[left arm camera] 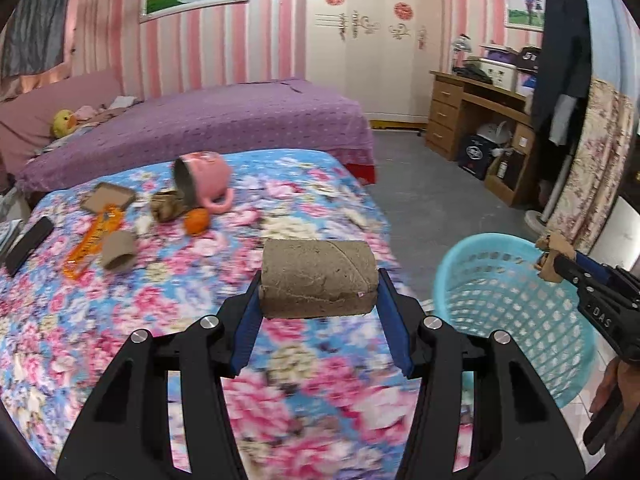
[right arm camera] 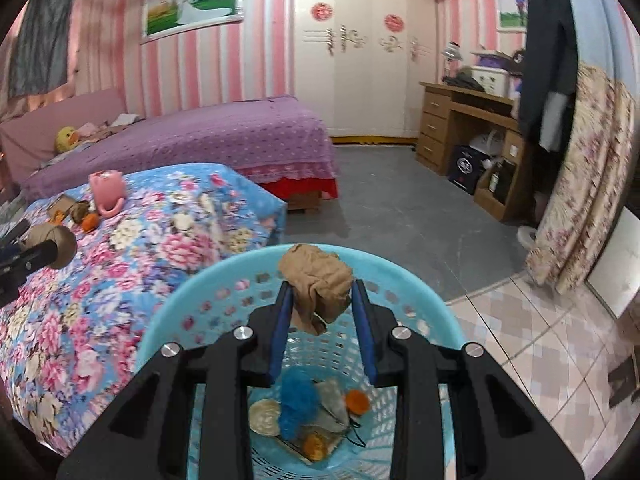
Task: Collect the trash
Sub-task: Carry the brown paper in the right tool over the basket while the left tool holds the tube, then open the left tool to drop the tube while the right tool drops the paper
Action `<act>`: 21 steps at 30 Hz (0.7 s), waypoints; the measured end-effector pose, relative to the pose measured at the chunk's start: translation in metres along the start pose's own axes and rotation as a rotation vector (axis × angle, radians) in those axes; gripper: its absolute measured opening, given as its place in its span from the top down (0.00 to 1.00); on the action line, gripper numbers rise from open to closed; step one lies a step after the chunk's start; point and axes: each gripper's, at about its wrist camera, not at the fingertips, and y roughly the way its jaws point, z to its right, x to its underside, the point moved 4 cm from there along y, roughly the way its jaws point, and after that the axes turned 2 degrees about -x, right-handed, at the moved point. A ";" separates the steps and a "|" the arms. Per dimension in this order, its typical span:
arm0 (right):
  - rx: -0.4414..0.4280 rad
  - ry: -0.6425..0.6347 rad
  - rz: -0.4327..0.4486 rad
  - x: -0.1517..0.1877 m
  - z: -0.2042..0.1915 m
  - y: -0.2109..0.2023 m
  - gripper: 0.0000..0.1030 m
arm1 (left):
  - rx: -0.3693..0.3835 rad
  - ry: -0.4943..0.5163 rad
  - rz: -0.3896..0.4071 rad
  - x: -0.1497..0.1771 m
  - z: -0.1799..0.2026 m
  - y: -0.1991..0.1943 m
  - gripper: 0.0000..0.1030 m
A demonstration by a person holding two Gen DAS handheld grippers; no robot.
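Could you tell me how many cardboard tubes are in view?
2: one cardboard tube held in the left gripper, another tube lying on the floral bed. More may be hidden.

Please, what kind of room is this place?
Most likely a home bedroom: a purple bed, a white wardrobe and a wooden desk stand along pink striped walls. Trash is going into a blue basket beside a floral-covered surface.
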 end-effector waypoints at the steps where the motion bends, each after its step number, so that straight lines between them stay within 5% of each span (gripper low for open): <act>1: 0.017 0.000 -0.004 0.001 0.004 0.001 0.70 | 0.017 0.002 0.001 0.000 0.008 0.002 0.49; 11: 0.081 0.049 -0.015 0.010 0.048 -0.001 0.70 | 0.126 0.075 -0.019 0.007 0.076 0.020 0.49; 21: 0.047 0.099 -0.026 0.019 0.066 0.003 0.70 | 0.191 0.138 -0.045 0.011 0.126 0.031 0.47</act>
